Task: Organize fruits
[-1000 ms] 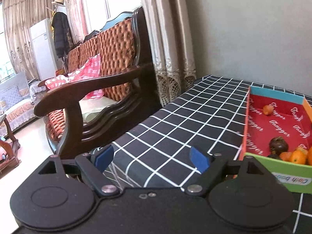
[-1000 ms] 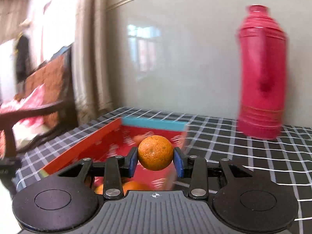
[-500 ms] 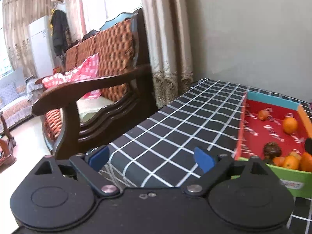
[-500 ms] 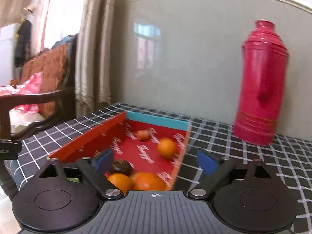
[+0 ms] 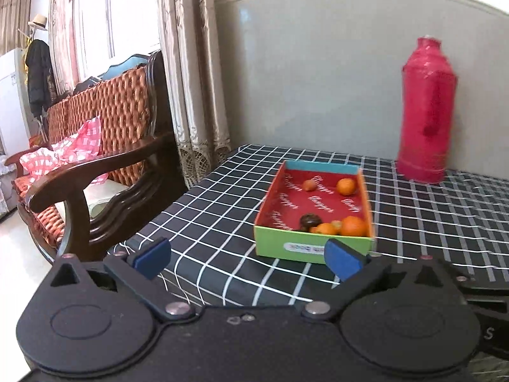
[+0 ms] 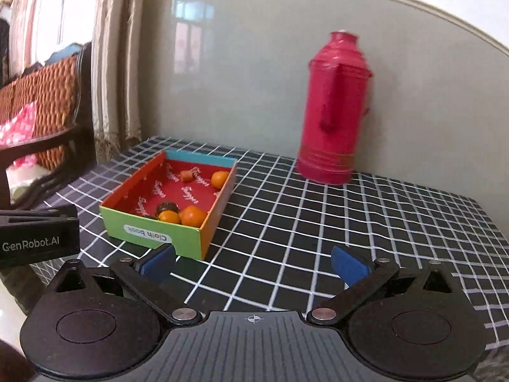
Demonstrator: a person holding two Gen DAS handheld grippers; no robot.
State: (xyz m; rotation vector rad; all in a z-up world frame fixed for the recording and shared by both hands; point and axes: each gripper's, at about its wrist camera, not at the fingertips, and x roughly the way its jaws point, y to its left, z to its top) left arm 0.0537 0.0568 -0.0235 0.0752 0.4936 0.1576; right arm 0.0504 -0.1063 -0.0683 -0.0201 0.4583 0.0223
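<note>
A shallow cardboard box (image 5: pixel 288 248) (image 6: pixel 149 235) with a red inside and a green front wall sits on the black checked tablecloth. It holds several fruits: oranges at the near end (image 5: pixel 352 226) (image 6: pixel 192 215), a dark round fruit (image 5: pixel 309 220) (image 6: pixel 165 206), one orange at the far end (image 5: pixel 346 186) (image 6: pixel 219 179) and a small reddish fruit (image 5: pixel 309 185) (image 6: pixel 185 176). My left gripper (image 5: pixel 246 259) is open and empty in front of the box. My right gripper (image 6: pixel 254 262) is open and empty, to the right of the box's near corner.
A tall red thermos (image 5: pixel 428 111) (image 6: pixel 334 108) stands at the back against the grey wall. A wooden armchair with a wicker back (image 5: pixel 95 159) stands off the table's left edge. The left gripper's body (image 6: pixel 38 238) shows at the left of the right wrist view.
My right gripper opened and let the orange go into the far end of the box, then drew back. My left gripper swung right and back, so the whole box and the thermos show.
</note>
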